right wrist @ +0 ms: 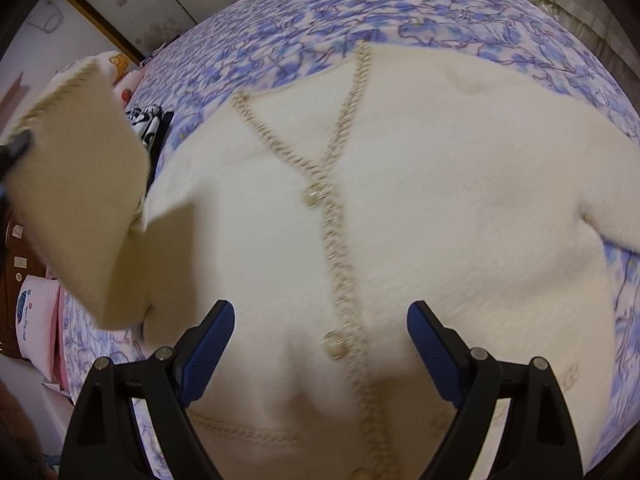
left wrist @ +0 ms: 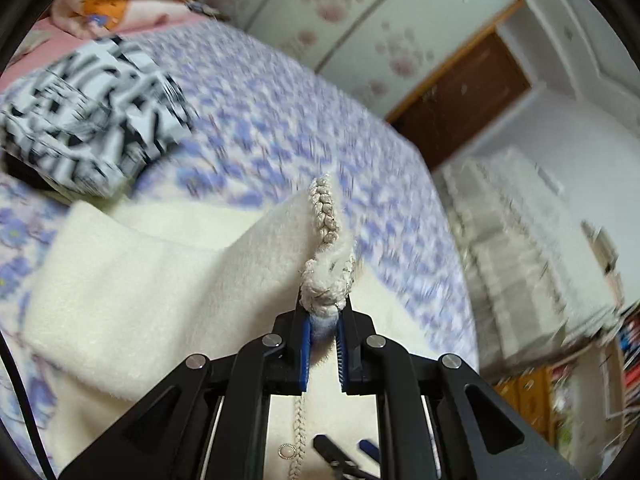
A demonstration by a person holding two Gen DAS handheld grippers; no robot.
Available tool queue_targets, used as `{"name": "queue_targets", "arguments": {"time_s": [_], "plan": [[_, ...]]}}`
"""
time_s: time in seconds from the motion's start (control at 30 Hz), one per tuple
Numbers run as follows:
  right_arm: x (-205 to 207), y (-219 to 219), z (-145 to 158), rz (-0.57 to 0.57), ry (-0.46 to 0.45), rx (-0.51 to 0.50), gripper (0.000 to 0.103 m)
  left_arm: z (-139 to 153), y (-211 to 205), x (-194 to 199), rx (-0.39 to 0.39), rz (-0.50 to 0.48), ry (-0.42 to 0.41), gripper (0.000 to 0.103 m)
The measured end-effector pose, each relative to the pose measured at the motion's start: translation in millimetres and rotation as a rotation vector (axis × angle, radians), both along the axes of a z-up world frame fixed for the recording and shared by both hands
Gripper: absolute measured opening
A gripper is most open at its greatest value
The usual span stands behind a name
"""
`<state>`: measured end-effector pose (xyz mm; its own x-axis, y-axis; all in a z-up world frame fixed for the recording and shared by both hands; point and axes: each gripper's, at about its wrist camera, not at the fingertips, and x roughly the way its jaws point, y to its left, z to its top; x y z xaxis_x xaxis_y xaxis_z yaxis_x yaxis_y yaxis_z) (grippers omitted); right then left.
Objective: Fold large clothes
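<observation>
One cream cardigan [right wrist: 420, 184] is spread front-up on the floral bedspread [right wrist: 320, 12]. Its braided sleeve cuff [left wrist: 326, 280] is pinched by the left gripper [left wrist: 323, 320] and held raised. The right gripper [right wrist: 320, 344] is held spread wide above the button placket, nothing between its pads.

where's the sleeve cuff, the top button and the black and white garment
sleeve cuff [left wrist: 326, 276], left wrist view, braided edge clamped in the jaws
top button [right wrist: 315, 196], right wrist view, its face
black and white garment [left wrist: 92, 120], left wrist view, middle of its print

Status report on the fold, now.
Left gripper shut on cardigan sleeve cuff, lifted. Right gripper open above cardigan front. Black-and-white garment lies beside it on the bed.
</observation>
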<state>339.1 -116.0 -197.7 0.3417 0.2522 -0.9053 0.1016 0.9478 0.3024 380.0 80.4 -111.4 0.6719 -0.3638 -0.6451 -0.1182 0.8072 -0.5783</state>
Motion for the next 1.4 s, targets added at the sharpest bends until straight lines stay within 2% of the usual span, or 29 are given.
{"name": "queue_targets", "arguments": {"time_s": [0.13,0.23,0.3,0.4,0.47,0.53,0.63,0.7,0.8,0.83,0.9,1.0,1.17,1.4], "plan": [[3.3,-32.7,-20.2,-0.015,0.010,0.067,0.089,-51.1,-41.9,25.7,0.020,-0.080,0.153,0.008],[9.9,-48.4,-38.3,-0.038,0.054,0.170,0.089,-81.5,-56.3,37.1,-0.012,-0.117,0.246,0.009],[12.9,-52.4,-48.2,-0.039,0.082,0.243,0.088,-102.0,-64.0,40.4,-0.009,-0.130,0.314,0.014],[16.5,-48.8,-57.0,-0.013,0.110,0.253,0.088,-121.9,-63.9,41.8,-0.044,-0.126,0.403,0.033],[19.9,-44.8,-57.5,0.005,0.106,0.241,0.088,-120.1,-61.1,39.7,-0.043,-0.112,0.390,0.070],[22.9,-41.5,-57.8,0.011,0.107,0.241,0.088,-111.8,-58.3,38.7,-0.015,-0.096,0.364,0.077],[27.4,-37.3,-55.2,0.016,0.099,0.233,0.086,-95.4,-45.2,41.5,-0.007,-0.074,0.346,0.078],[28.7,-37.0,-54.5,0.006,0.097,0.220,0.075,-86.4,-30.3,41.0,0.004,-0.054,0.340,0.082],[32.8,-34.6,-54.7,0.002,0.103,0.212,0.067,-77.5,-2.8,37.1,0.054,-0.006,0.345,0.083],[32.8,-36.8,-54.8,-0.001,0.101,0.208,0.064,-77.1,9.0,34.3,0.079,0.009,0.359,0.083],[38.9,-30.5,-52.5,0.009,0.092,0.209,0.050,-78.3,25.5,28.3,0.105,0.026,0.379,0.083],[45.6,-20.1,-55.5,0.021,0.114,0.222,0.041,-83.3,53.5,14.3,0.142,0.055,0.405,0.083],[50.1,-4.3,-60.6,0.012,0.144,0.207,0.032,-95.8,107.6,-13.3,0.163,0.118,0.475,0.083],[57.8,6.0,-72.5,-0.071,0.189,0.157,0.032,-110.7,158.1,-51.8,0.225,0.142,0.565,0.083]]}}
